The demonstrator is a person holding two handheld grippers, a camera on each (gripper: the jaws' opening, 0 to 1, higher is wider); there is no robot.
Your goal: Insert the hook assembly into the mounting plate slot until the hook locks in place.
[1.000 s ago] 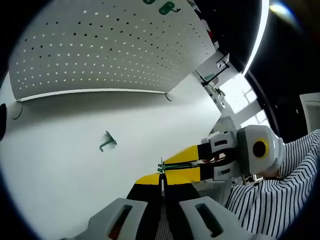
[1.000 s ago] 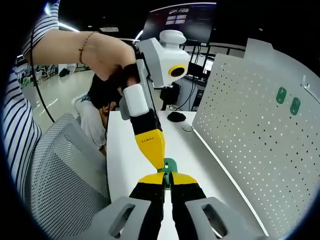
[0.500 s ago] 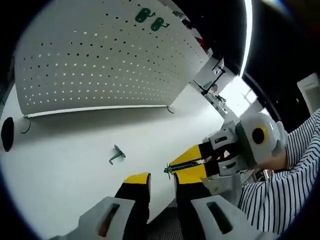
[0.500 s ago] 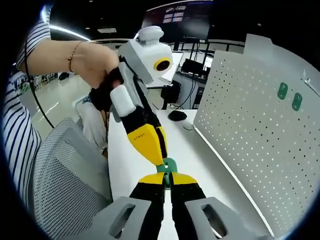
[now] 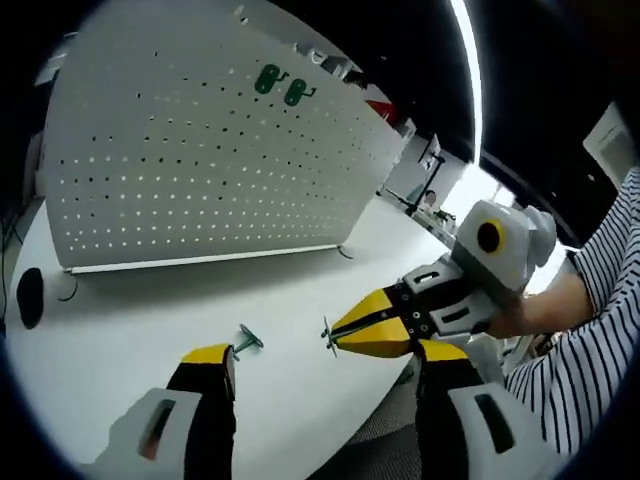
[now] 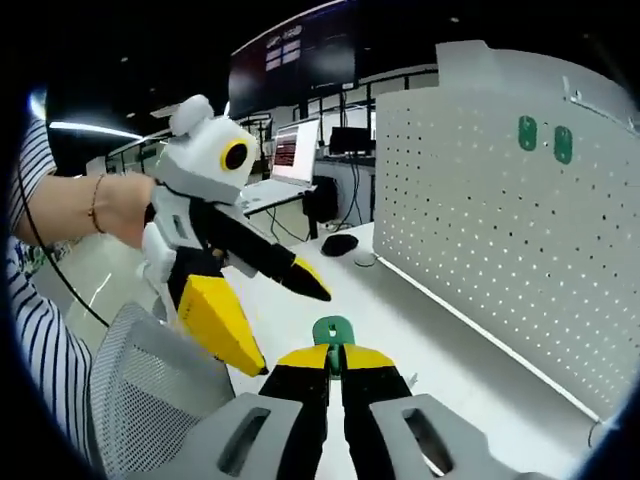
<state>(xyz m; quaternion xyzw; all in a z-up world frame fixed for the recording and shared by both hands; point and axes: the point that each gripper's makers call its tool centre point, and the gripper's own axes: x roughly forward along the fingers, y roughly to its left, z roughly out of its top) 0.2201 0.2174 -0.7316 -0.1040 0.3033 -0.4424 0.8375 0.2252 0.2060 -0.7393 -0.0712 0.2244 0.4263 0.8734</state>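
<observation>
The left gripper view shows a loose green hook [image 5: 247, 342] lying on the white desk [image 5: 120, 310] in front of the pegboard [image 5: 200, 170], with the left tongs [image 5: 325, 375] spread wide and released. The right gripper view shows the right tongs [image 6: 334, 362] clenched on a green hook assembly [image 6: 333, 332], a flat rounded tab standing up from the tips. Two green plates [image 6: 545, 138] sit high on the pegboard.
</observation>
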